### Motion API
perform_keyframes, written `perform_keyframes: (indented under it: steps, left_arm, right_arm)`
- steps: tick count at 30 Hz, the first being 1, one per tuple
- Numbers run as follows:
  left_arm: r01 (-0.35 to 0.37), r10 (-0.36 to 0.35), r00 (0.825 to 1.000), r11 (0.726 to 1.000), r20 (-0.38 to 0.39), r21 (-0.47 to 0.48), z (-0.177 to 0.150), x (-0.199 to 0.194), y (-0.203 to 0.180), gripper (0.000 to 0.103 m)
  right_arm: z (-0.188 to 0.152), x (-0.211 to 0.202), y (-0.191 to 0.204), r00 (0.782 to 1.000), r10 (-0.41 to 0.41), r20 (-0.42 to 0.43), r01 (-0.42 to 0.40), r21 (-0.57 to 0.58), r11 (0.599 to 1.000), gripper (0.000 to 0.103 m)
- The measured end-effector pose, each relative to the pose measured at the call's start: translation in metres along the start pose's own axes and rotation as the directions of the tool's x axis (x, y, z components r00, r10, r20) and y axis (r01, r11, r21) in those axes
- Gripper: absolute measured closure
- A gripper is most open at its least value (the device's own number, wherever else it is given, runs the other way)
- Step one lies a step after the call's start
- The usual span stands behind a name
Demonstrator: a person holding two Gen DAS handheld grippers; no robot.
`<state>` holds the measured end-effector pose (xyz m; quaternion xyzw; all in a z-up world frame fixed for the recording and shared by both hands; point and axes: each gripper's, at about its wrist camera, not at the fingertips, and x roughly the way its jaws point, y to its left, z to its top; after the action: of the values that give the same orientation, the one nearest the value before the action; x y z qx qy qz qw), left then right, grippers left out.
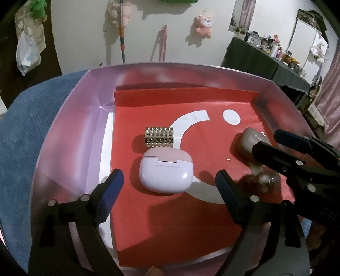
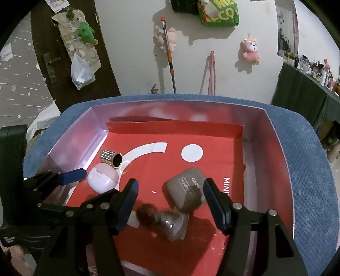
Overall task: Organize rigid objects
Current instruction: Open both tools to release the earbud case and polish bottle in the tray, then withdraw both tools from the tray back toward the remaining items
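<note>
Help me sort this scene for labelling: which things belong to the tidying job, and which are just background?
Job:
- pink box
- lilac earbud case
- studded gold cylinder
- brown eyeshadow case
- clear bottle

Lying about:
- pink plush toy
- broom handle
- plastic bag

blurred clear bottle (image 2: 167,223), taupe case (image 1: 252,144) partly hidden by jaws

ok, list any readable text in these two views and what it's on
"EYE SHADOW", upside down, on the taupe case.
"MINI", cut off, on the red liner of the box.
"ME" over "CO", partial, on the green bag on the wall.
The lilac earbud case's small print line is too blurred to read.
</note>
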<state>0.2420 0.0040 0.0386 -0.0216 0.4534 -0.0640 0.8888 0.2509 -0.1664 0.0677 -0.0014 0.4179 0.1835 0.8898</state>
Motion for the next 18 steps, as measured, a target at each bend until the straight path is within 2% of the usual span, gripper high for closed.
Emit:
perform_keyframes:
  steps: [3,12,14,15,18]
  left_arm:
    - [-0.02,0.02,0.999,1.0,0.026,0.012,0.001,-0.007,-0.002,0.014]
    - [0.001,-0.001,0.999,1.0,0.052,-0.002,-0.005,-0.021,-0.001,0.014]
    - [0.01,-0.009,0.998,1.0,0.061,-0.008,-0.007,-0.025,0.0,0.008]
    - [0.024,-0.023,0.998,1.0,0.067,-0.01,-0.008,-0.028,0.001,0.0]
    - [0.029,-0.029,0.995,1.0,0.092,-0.001,-0.012,-0.039,-0.003,0.0]
  right_arm:
    - [0.0,-0.007,0.0,1.0,0.007,0.018,-0.007,0.006,1.0,0.035]
    - [-0.003,-0.038,0.002,0.994,0.057,0.093,-0.059,0.019,0.998,0.018]
    - [-0.005,-0.046,0.002,0.992,0.069,0.109,-0.072,0.022,0.997,0.015]
    - [-0.007,-0.05,0.003,0.99,0.077,0.119,-0.081,0.024,0.996,0.013]
    - [-0.009,-0.061,0.003,0.986,0.092,0.142,-0.096,0.022,0.995,0.007]
